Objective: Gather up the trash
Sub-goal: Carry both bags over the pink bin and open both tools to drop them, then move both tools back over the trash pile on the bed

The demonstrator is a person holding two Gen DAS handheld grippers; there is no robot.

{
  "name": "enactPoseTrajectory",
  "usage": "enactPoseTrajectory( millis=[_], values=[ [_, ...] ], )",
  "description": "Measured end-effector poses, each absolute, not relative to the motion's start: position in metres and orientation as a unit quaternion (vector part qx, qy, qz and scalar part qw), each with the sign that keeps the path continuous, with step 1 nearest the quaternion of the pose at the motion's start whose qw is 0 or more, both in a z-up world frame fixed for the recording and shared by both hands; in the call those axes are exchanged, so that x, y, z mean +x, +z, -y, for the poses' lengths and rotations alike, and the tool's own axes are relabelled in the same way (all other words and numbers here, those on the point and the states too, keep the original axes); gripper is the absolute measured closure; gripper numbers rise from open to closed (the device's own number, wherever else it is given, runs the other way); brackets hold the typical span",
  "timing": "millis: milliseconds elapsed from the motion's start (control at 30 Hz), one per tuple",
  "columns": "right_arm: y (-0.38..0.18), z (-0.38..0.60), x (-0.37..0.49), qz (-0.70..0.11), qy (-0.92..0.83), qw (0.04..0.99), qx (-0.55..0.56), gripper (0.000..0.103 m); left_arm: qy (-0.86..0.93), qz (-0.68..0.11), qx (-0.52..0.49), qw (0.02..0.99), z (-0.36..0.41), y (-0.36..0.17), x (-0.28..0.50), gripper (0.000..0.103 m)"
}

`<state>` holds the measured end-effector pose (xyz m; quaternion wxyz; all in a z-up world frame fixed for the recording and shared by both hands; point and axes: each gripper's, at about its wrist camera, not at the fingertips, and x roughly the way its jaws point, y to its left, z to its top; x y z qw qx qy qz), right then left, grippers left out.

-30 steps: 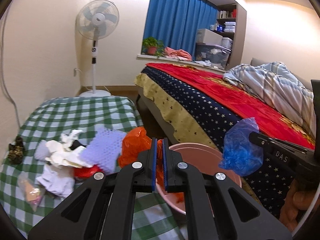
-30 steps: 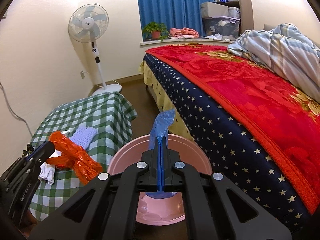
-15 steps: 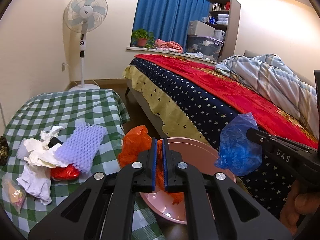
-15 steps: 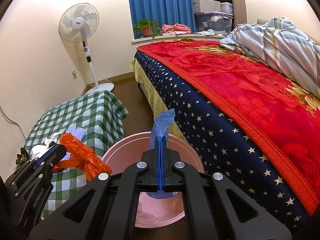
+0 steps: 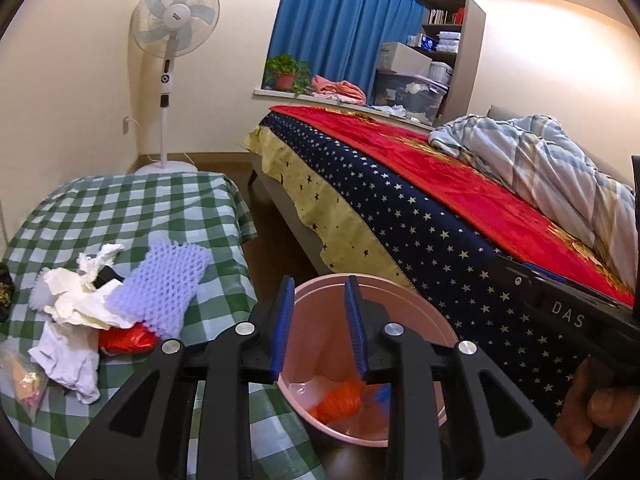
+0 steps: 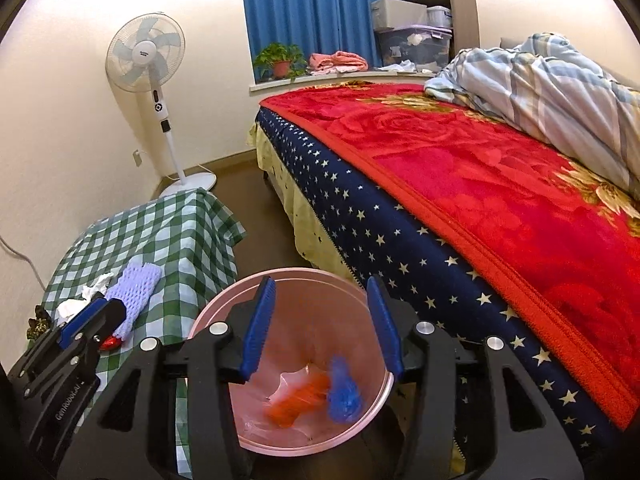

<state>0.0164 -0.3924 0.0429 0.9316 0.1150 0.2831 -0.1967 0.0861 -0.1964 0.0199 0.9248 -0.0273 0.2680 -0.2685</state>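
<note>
Beside the bed, the checked worktop carries crumpled paper and purple foam netting. Both the left claw and right claw have just been opening, nothing between them, above the pink bin, where the orange bag and blue bag lie.

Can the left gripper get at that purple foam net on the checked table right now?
Probably yes: the left gripper is open and empty, and the purple foam net lies uncovered atop the trash pile, nothing between them.
</note>
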Motion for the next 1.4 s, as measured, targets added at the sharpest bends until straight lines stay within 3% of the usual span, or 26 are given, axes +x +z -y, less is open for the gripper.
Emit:
enactPoseTrajectory(
  millis=[633,1400],
  values=[
    [0.058,0.337,0.012,-0.264,-0.129,0.951,0.093,0.057,-0.193,-0.253,-0.055,0.946,0.108,0.036,0.063,0.077],
    [0.021,0.266,0.075,-0.287,-0.011,0.951,0.113,0.065,-0.004,-0.295,-0.101,0.95,-0.003,-0.015,0.082,0.077]
  ],
)
